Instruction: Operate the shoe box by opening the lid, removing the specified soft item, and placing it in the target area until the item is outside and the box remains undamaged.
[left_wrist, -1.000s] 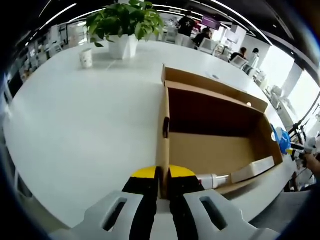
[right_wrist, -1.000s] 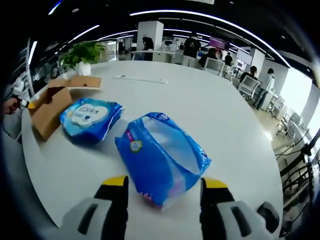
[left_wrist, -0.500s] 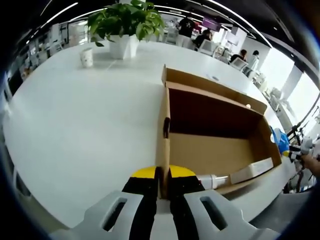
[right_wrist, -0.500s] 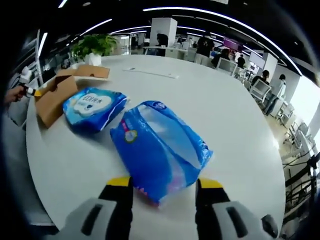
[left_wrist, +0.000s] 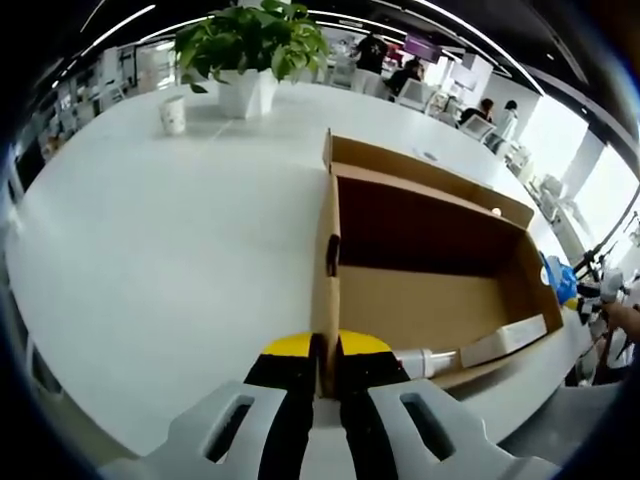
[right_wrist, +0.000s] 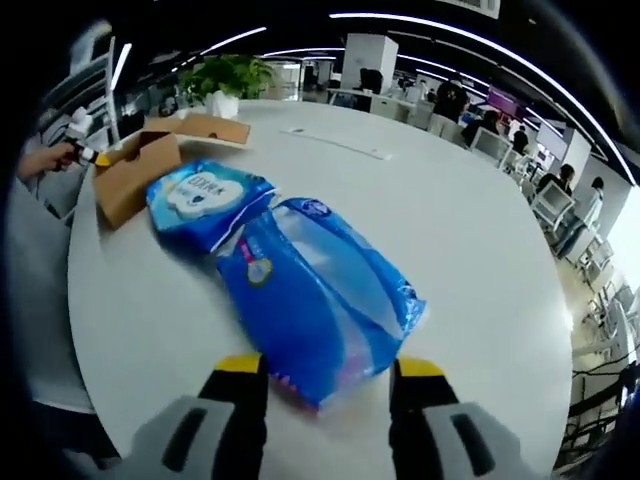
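Your right gripper (right_wrist: 318, 372) stands wide, its jaws to either side of the near end of the blue pack (right_wrist: 318, 300), which lies on the worktop (right_wrist: 470, 230) outside the box (right_wrist: 135, 172). I cannot tell whether the tips touch it. The pack's long axis runs from between your jaws away and to the left, toward the second pack (right_wrist: 205, 200), whose near edge it touches or overlaps; the box sits beyond that, far left, with your other hand at its far end. Your left gripper (left_wrist: 326, 362) is closed narrow on the box's near end wall, pinning it, and the box opens ahead and to the right of it, lid folded back at the far side, a white bottle-like thing (left_wrist: 428, 360) and a white strip (left_wrist: 505, 340) on its floor just right of the jaws. The right gripper is the one placed for the pack, so the coming move is likely a pinch across its short width or a retreat. Compared with a second ago, the right view has swung so that the box and second pack sit closer to the pack's far end, and the pack sits deeper between the jaws; the left view is unchanged, grip the same.
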